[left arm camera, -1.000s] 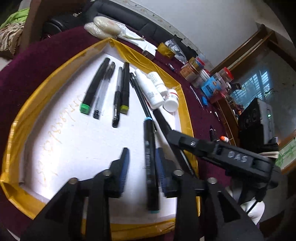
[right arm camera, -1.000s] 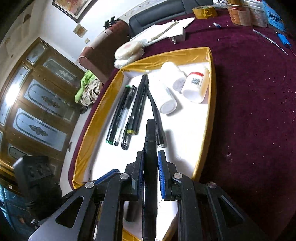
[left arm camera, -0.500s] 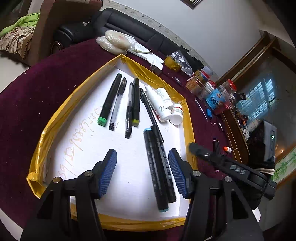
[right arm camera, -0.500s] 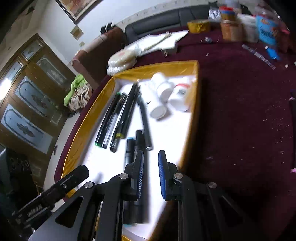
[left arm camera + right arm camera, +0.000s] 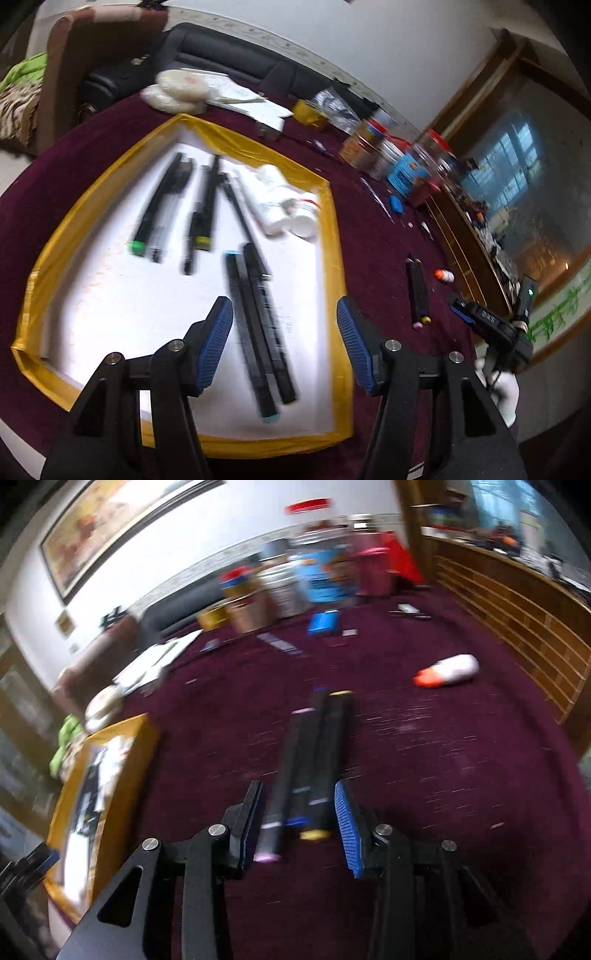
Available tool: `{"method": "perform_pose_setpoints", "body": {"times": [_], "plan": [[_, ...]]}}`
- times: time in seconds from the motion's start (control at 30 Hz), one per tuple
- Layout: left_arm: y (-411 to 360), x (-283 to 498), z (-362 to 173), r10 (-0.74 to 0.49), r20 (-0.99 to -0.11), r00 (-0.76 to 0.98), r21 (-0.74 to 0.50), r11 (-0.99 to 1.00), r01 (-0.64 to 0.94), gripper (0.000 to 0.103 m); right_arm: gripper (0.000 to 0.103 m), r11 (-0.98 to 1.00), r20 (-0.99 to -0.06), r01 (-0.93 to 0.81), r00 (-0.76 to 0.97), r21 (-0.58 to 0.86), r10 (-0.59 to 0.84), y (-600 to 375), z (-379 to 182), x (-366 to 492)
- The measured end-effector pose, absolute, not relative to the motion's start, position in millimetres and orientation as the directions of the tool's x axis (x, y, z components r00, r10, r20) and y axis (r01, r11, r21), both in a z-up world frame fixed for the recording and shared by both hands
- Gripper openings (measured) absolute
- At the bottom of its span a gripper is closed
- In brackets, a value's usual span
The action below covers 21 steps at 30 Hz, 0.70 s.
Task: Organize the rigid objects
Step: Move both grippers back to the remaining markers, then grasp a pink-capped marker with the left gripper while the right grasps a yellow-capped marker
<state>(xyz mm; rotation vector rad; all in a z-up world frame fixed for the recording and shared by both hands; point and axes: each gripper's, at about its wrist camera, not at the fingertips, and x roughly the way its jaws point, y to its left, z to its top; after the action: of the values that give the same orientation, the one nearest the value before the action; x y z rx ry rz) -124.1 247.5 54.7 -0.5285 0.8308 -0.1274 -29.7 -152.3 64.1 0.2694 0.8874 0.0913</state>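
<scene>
Showing the maroon tabletop [image 5: 110, 133], bearing a yellow-rimmed white tray [image 5: 334, 236] in which pens, white bottles and two black markers [image 5: 262, 332] lie side by side. The left tool [image 5: 284, 339] hangs over these markers, jaws apart, touching nothing. The right tool [image 5: 299, 821], jaws opening, hovers above three loose markers [image 5: 310, 760] on the cloth beside the tray; a small orange-capped bottle [image 5: 448, 670] lies near

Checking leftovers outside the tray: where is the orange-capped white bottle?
In the right wrist view, the orange-capped bottle lies on the maroon cloth, upper right, beyond the loose markers.
</scene>
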Motion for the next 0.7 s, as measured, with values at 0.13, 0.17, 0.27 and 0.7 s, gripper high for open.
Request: {"method": "perform_pose_setpoints", "body": {"times": [0.13,0.17,0.27,0.7], "plan": [[218.6,-118.9,62.1,-0.332,-0.675,0.659,-0.475,0.879,-0.044,0.057,0.035,0.962,-0.761,0.033,0.62,0.271,0.193,-164.7,56.8,-15.7],[211.3,-118.0,63.8,-0.336,-0.677,0.654,-0.467,0.884,-0.029,0.057,0.035,0.963,-0.763,0.03,0.617,0.268,0.193,-164.4,54.1,-11.4],[187.4,-115.8,68.8,-0.346,-0.69,0.635,-0.436,0.9,0.017,0.057,0.035,0.974,-0.776,0.032,0.611,0.223,0.158,-160.8,44.2,1.3],[108.3,-104.5,74.2,-0.356,-0.738,0.573,-0.328,0.932,0.156,0.057,0.028,0.995,-0.805,0.049,0.592,0.091,0.044,-148.3,24.0,32.8]]}}
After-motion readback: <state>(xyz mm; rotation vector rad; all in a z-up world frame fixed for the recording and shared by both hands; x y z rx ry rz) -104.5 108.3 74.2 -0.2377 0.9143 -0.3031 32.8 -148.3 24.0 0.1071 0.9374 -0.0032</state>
